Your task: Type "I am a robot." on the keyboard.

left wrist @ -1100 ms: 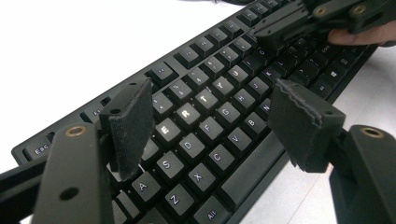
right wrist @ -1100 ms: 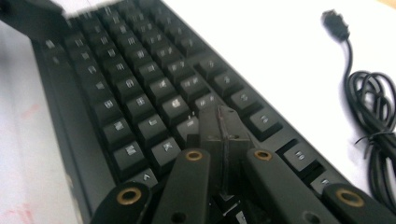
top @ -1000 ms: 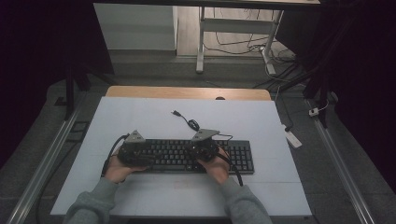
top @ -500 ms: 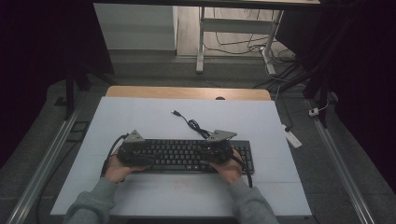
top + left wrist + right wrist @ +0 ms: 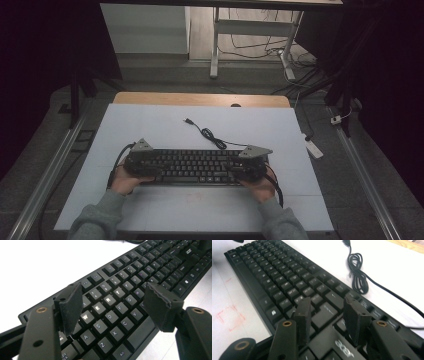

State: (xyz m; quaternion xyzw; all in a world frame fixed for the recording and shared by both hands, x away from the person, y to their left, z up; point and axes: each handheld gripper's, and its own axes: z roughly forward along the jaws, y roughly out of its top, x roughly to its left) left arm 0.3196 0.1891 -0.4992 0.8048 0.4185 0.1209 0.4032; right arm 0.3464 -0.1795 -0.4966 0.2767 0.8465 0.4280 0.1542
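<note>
Black keyboard (image 5: 192, 166) lies flat on the white tabletop (image 5: 150, 130). Left hand-held gripper (image 5: 113, 303) hangs over its letter keys, jaws wide apart. Right hand-held gripper (image 5: 327, 315) sits over the other end, jaws apart too.

Right gripper view. My right gripper (image 5: 327, 317) hangs low over the right-hand end of the black Acer keyboard (image 5: 287, 287), its two black fingers (image 5: 303, 320) parted with a gap between them, nothing held. Between the fingers I see a large key, probably Enter, and the strip with the white "acer" logo (image 5: 343, 348) just below. I cannot tell whether the fingertips touch the keys. The keyboard runs away toward the upper left, key legends blurred. Its black USB cable (image 5: 358, 277) lies coiled in a loose bundle on the white worktop (image 5: 392, 270) beside the keyboard's far edge. Faint red square marking (image 5: 230, 317) on the worktop near the keyboard's front edge.
</note>
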